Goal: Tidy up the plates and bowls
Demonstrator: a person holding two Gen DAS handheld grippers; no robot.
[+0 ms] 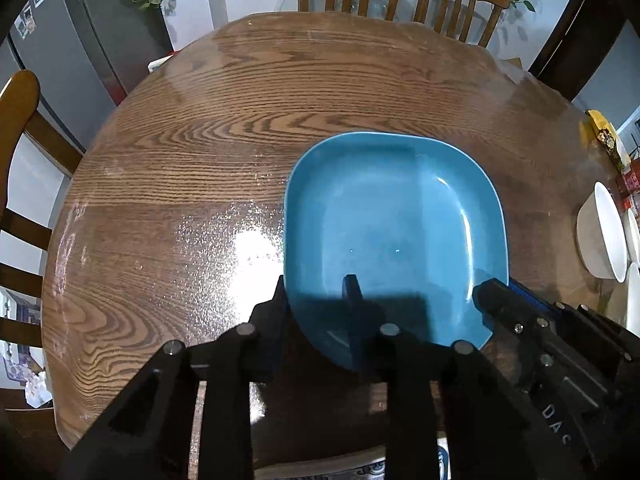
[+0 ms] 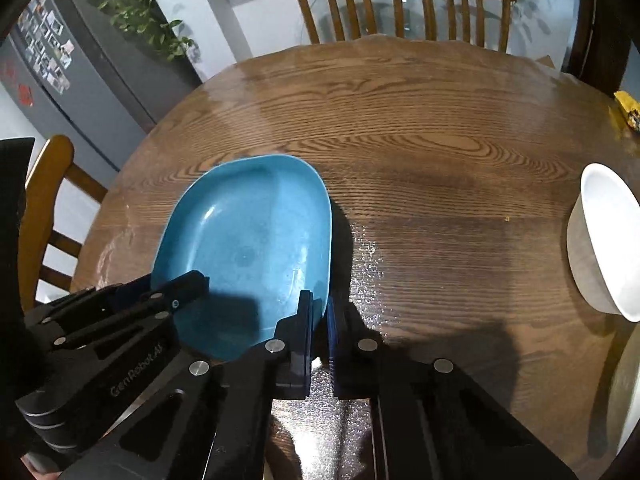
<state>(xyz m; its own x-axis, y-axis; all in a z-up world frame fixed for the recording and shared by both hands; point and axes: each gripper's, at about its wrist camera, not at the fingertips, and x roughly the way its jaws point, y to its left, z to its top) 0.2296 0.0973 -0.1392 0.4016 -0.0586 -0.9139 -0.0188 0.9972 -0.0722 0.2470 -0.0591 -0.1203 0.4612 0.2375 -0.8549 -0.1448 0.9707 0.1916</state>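
A blue square plate (image 1: 394, 236) lies on the round wooden table (image 1: 200, 128); it also shows in the right wrist view (image 2: 248, 248). My left gripper (image 1: 316, 300) straddles the plate's near left rim, one finger outside and one inside, with a clear gap. My right gripper (image 2: 320, 320) is shut on the plate's near right rim, and appears in the left wrist view (image 1: 520, 320) at the plate's right corner. A white bowl (image 2: 604, 240) stands on the table's right side; it also shows in the left wrist view (image 1: 602, 232).
Wooden chairs stand at the far side (image 2: 400, 4) and the left (image 2: 44, 208). A grey fridge (image 2: 60, 72) stands back left. More white dishes (image 1: 634, 296) sit at the right edge. A yellow packet (image 1: 604, 136) lies at the table's right rim.
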